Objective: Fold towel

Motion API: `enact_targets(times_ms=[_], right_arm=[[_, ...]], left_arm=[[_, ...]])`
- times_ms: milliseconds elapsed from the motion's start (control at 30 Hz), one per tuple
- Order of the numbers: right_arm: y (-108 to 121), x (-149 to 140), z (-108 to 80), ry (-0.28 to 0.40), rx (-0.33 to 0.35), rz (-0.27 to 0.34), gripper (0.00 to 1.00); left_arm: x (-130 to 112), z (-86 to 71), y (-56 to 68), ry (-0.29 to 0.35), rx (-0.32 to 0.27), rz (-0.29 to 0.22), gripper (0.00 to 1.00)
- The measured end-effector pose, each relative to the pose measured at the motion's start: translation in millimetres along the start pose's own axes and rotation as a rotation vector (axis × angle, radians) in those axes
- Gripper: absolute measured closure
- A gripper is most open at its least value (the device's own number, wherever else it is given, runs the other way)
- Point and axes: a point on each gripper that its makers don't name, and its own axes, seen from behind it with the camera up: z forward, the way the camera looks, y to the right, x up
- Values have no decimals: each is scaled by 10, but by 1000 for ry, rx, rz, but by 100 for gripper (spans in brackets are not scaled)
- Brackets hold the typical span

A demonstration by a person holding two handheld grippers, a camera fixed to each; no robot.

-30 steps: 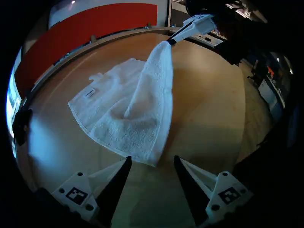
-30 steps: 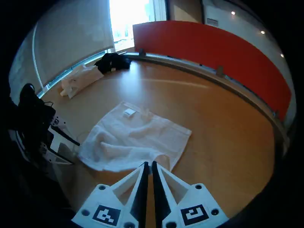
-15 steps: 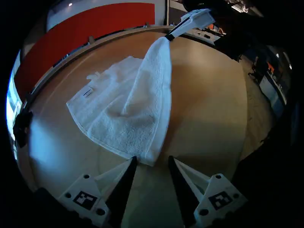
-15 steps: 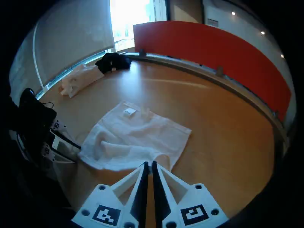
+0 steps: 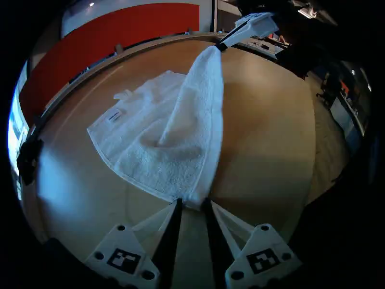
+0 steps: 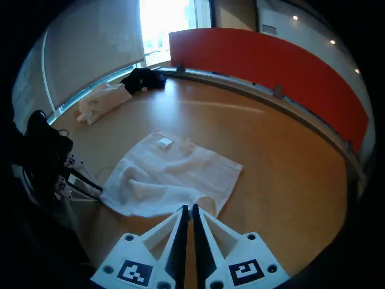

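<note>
Jaws of left gripper (image 5: 191, 204) narrowed around towel (image 5: 163, 135) corner.

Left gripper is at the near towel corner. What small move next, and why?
Probably close the left gripper fully on the near corner of the towel. That corner lies between its fingers with a narrow gap showing, and the right gripper holds the other corner raised off the table. With both corners pinched, the edge could be carried over.
</note>
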Motion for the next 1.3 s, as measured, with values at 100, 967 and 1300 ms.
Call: enact_targets(times_ms=[100,967,1300], right_arm=[[-6,1,-3,1,0,1,92],[-65,50,-33,19,4,2,92],[-89,49,-60,26,1,6,92]], left_arm=[[1,-1,-22,1,4,-8,76],[75,-106,-128,0,1,-121,91],[343,-403,-467,42,24,-185,91]])
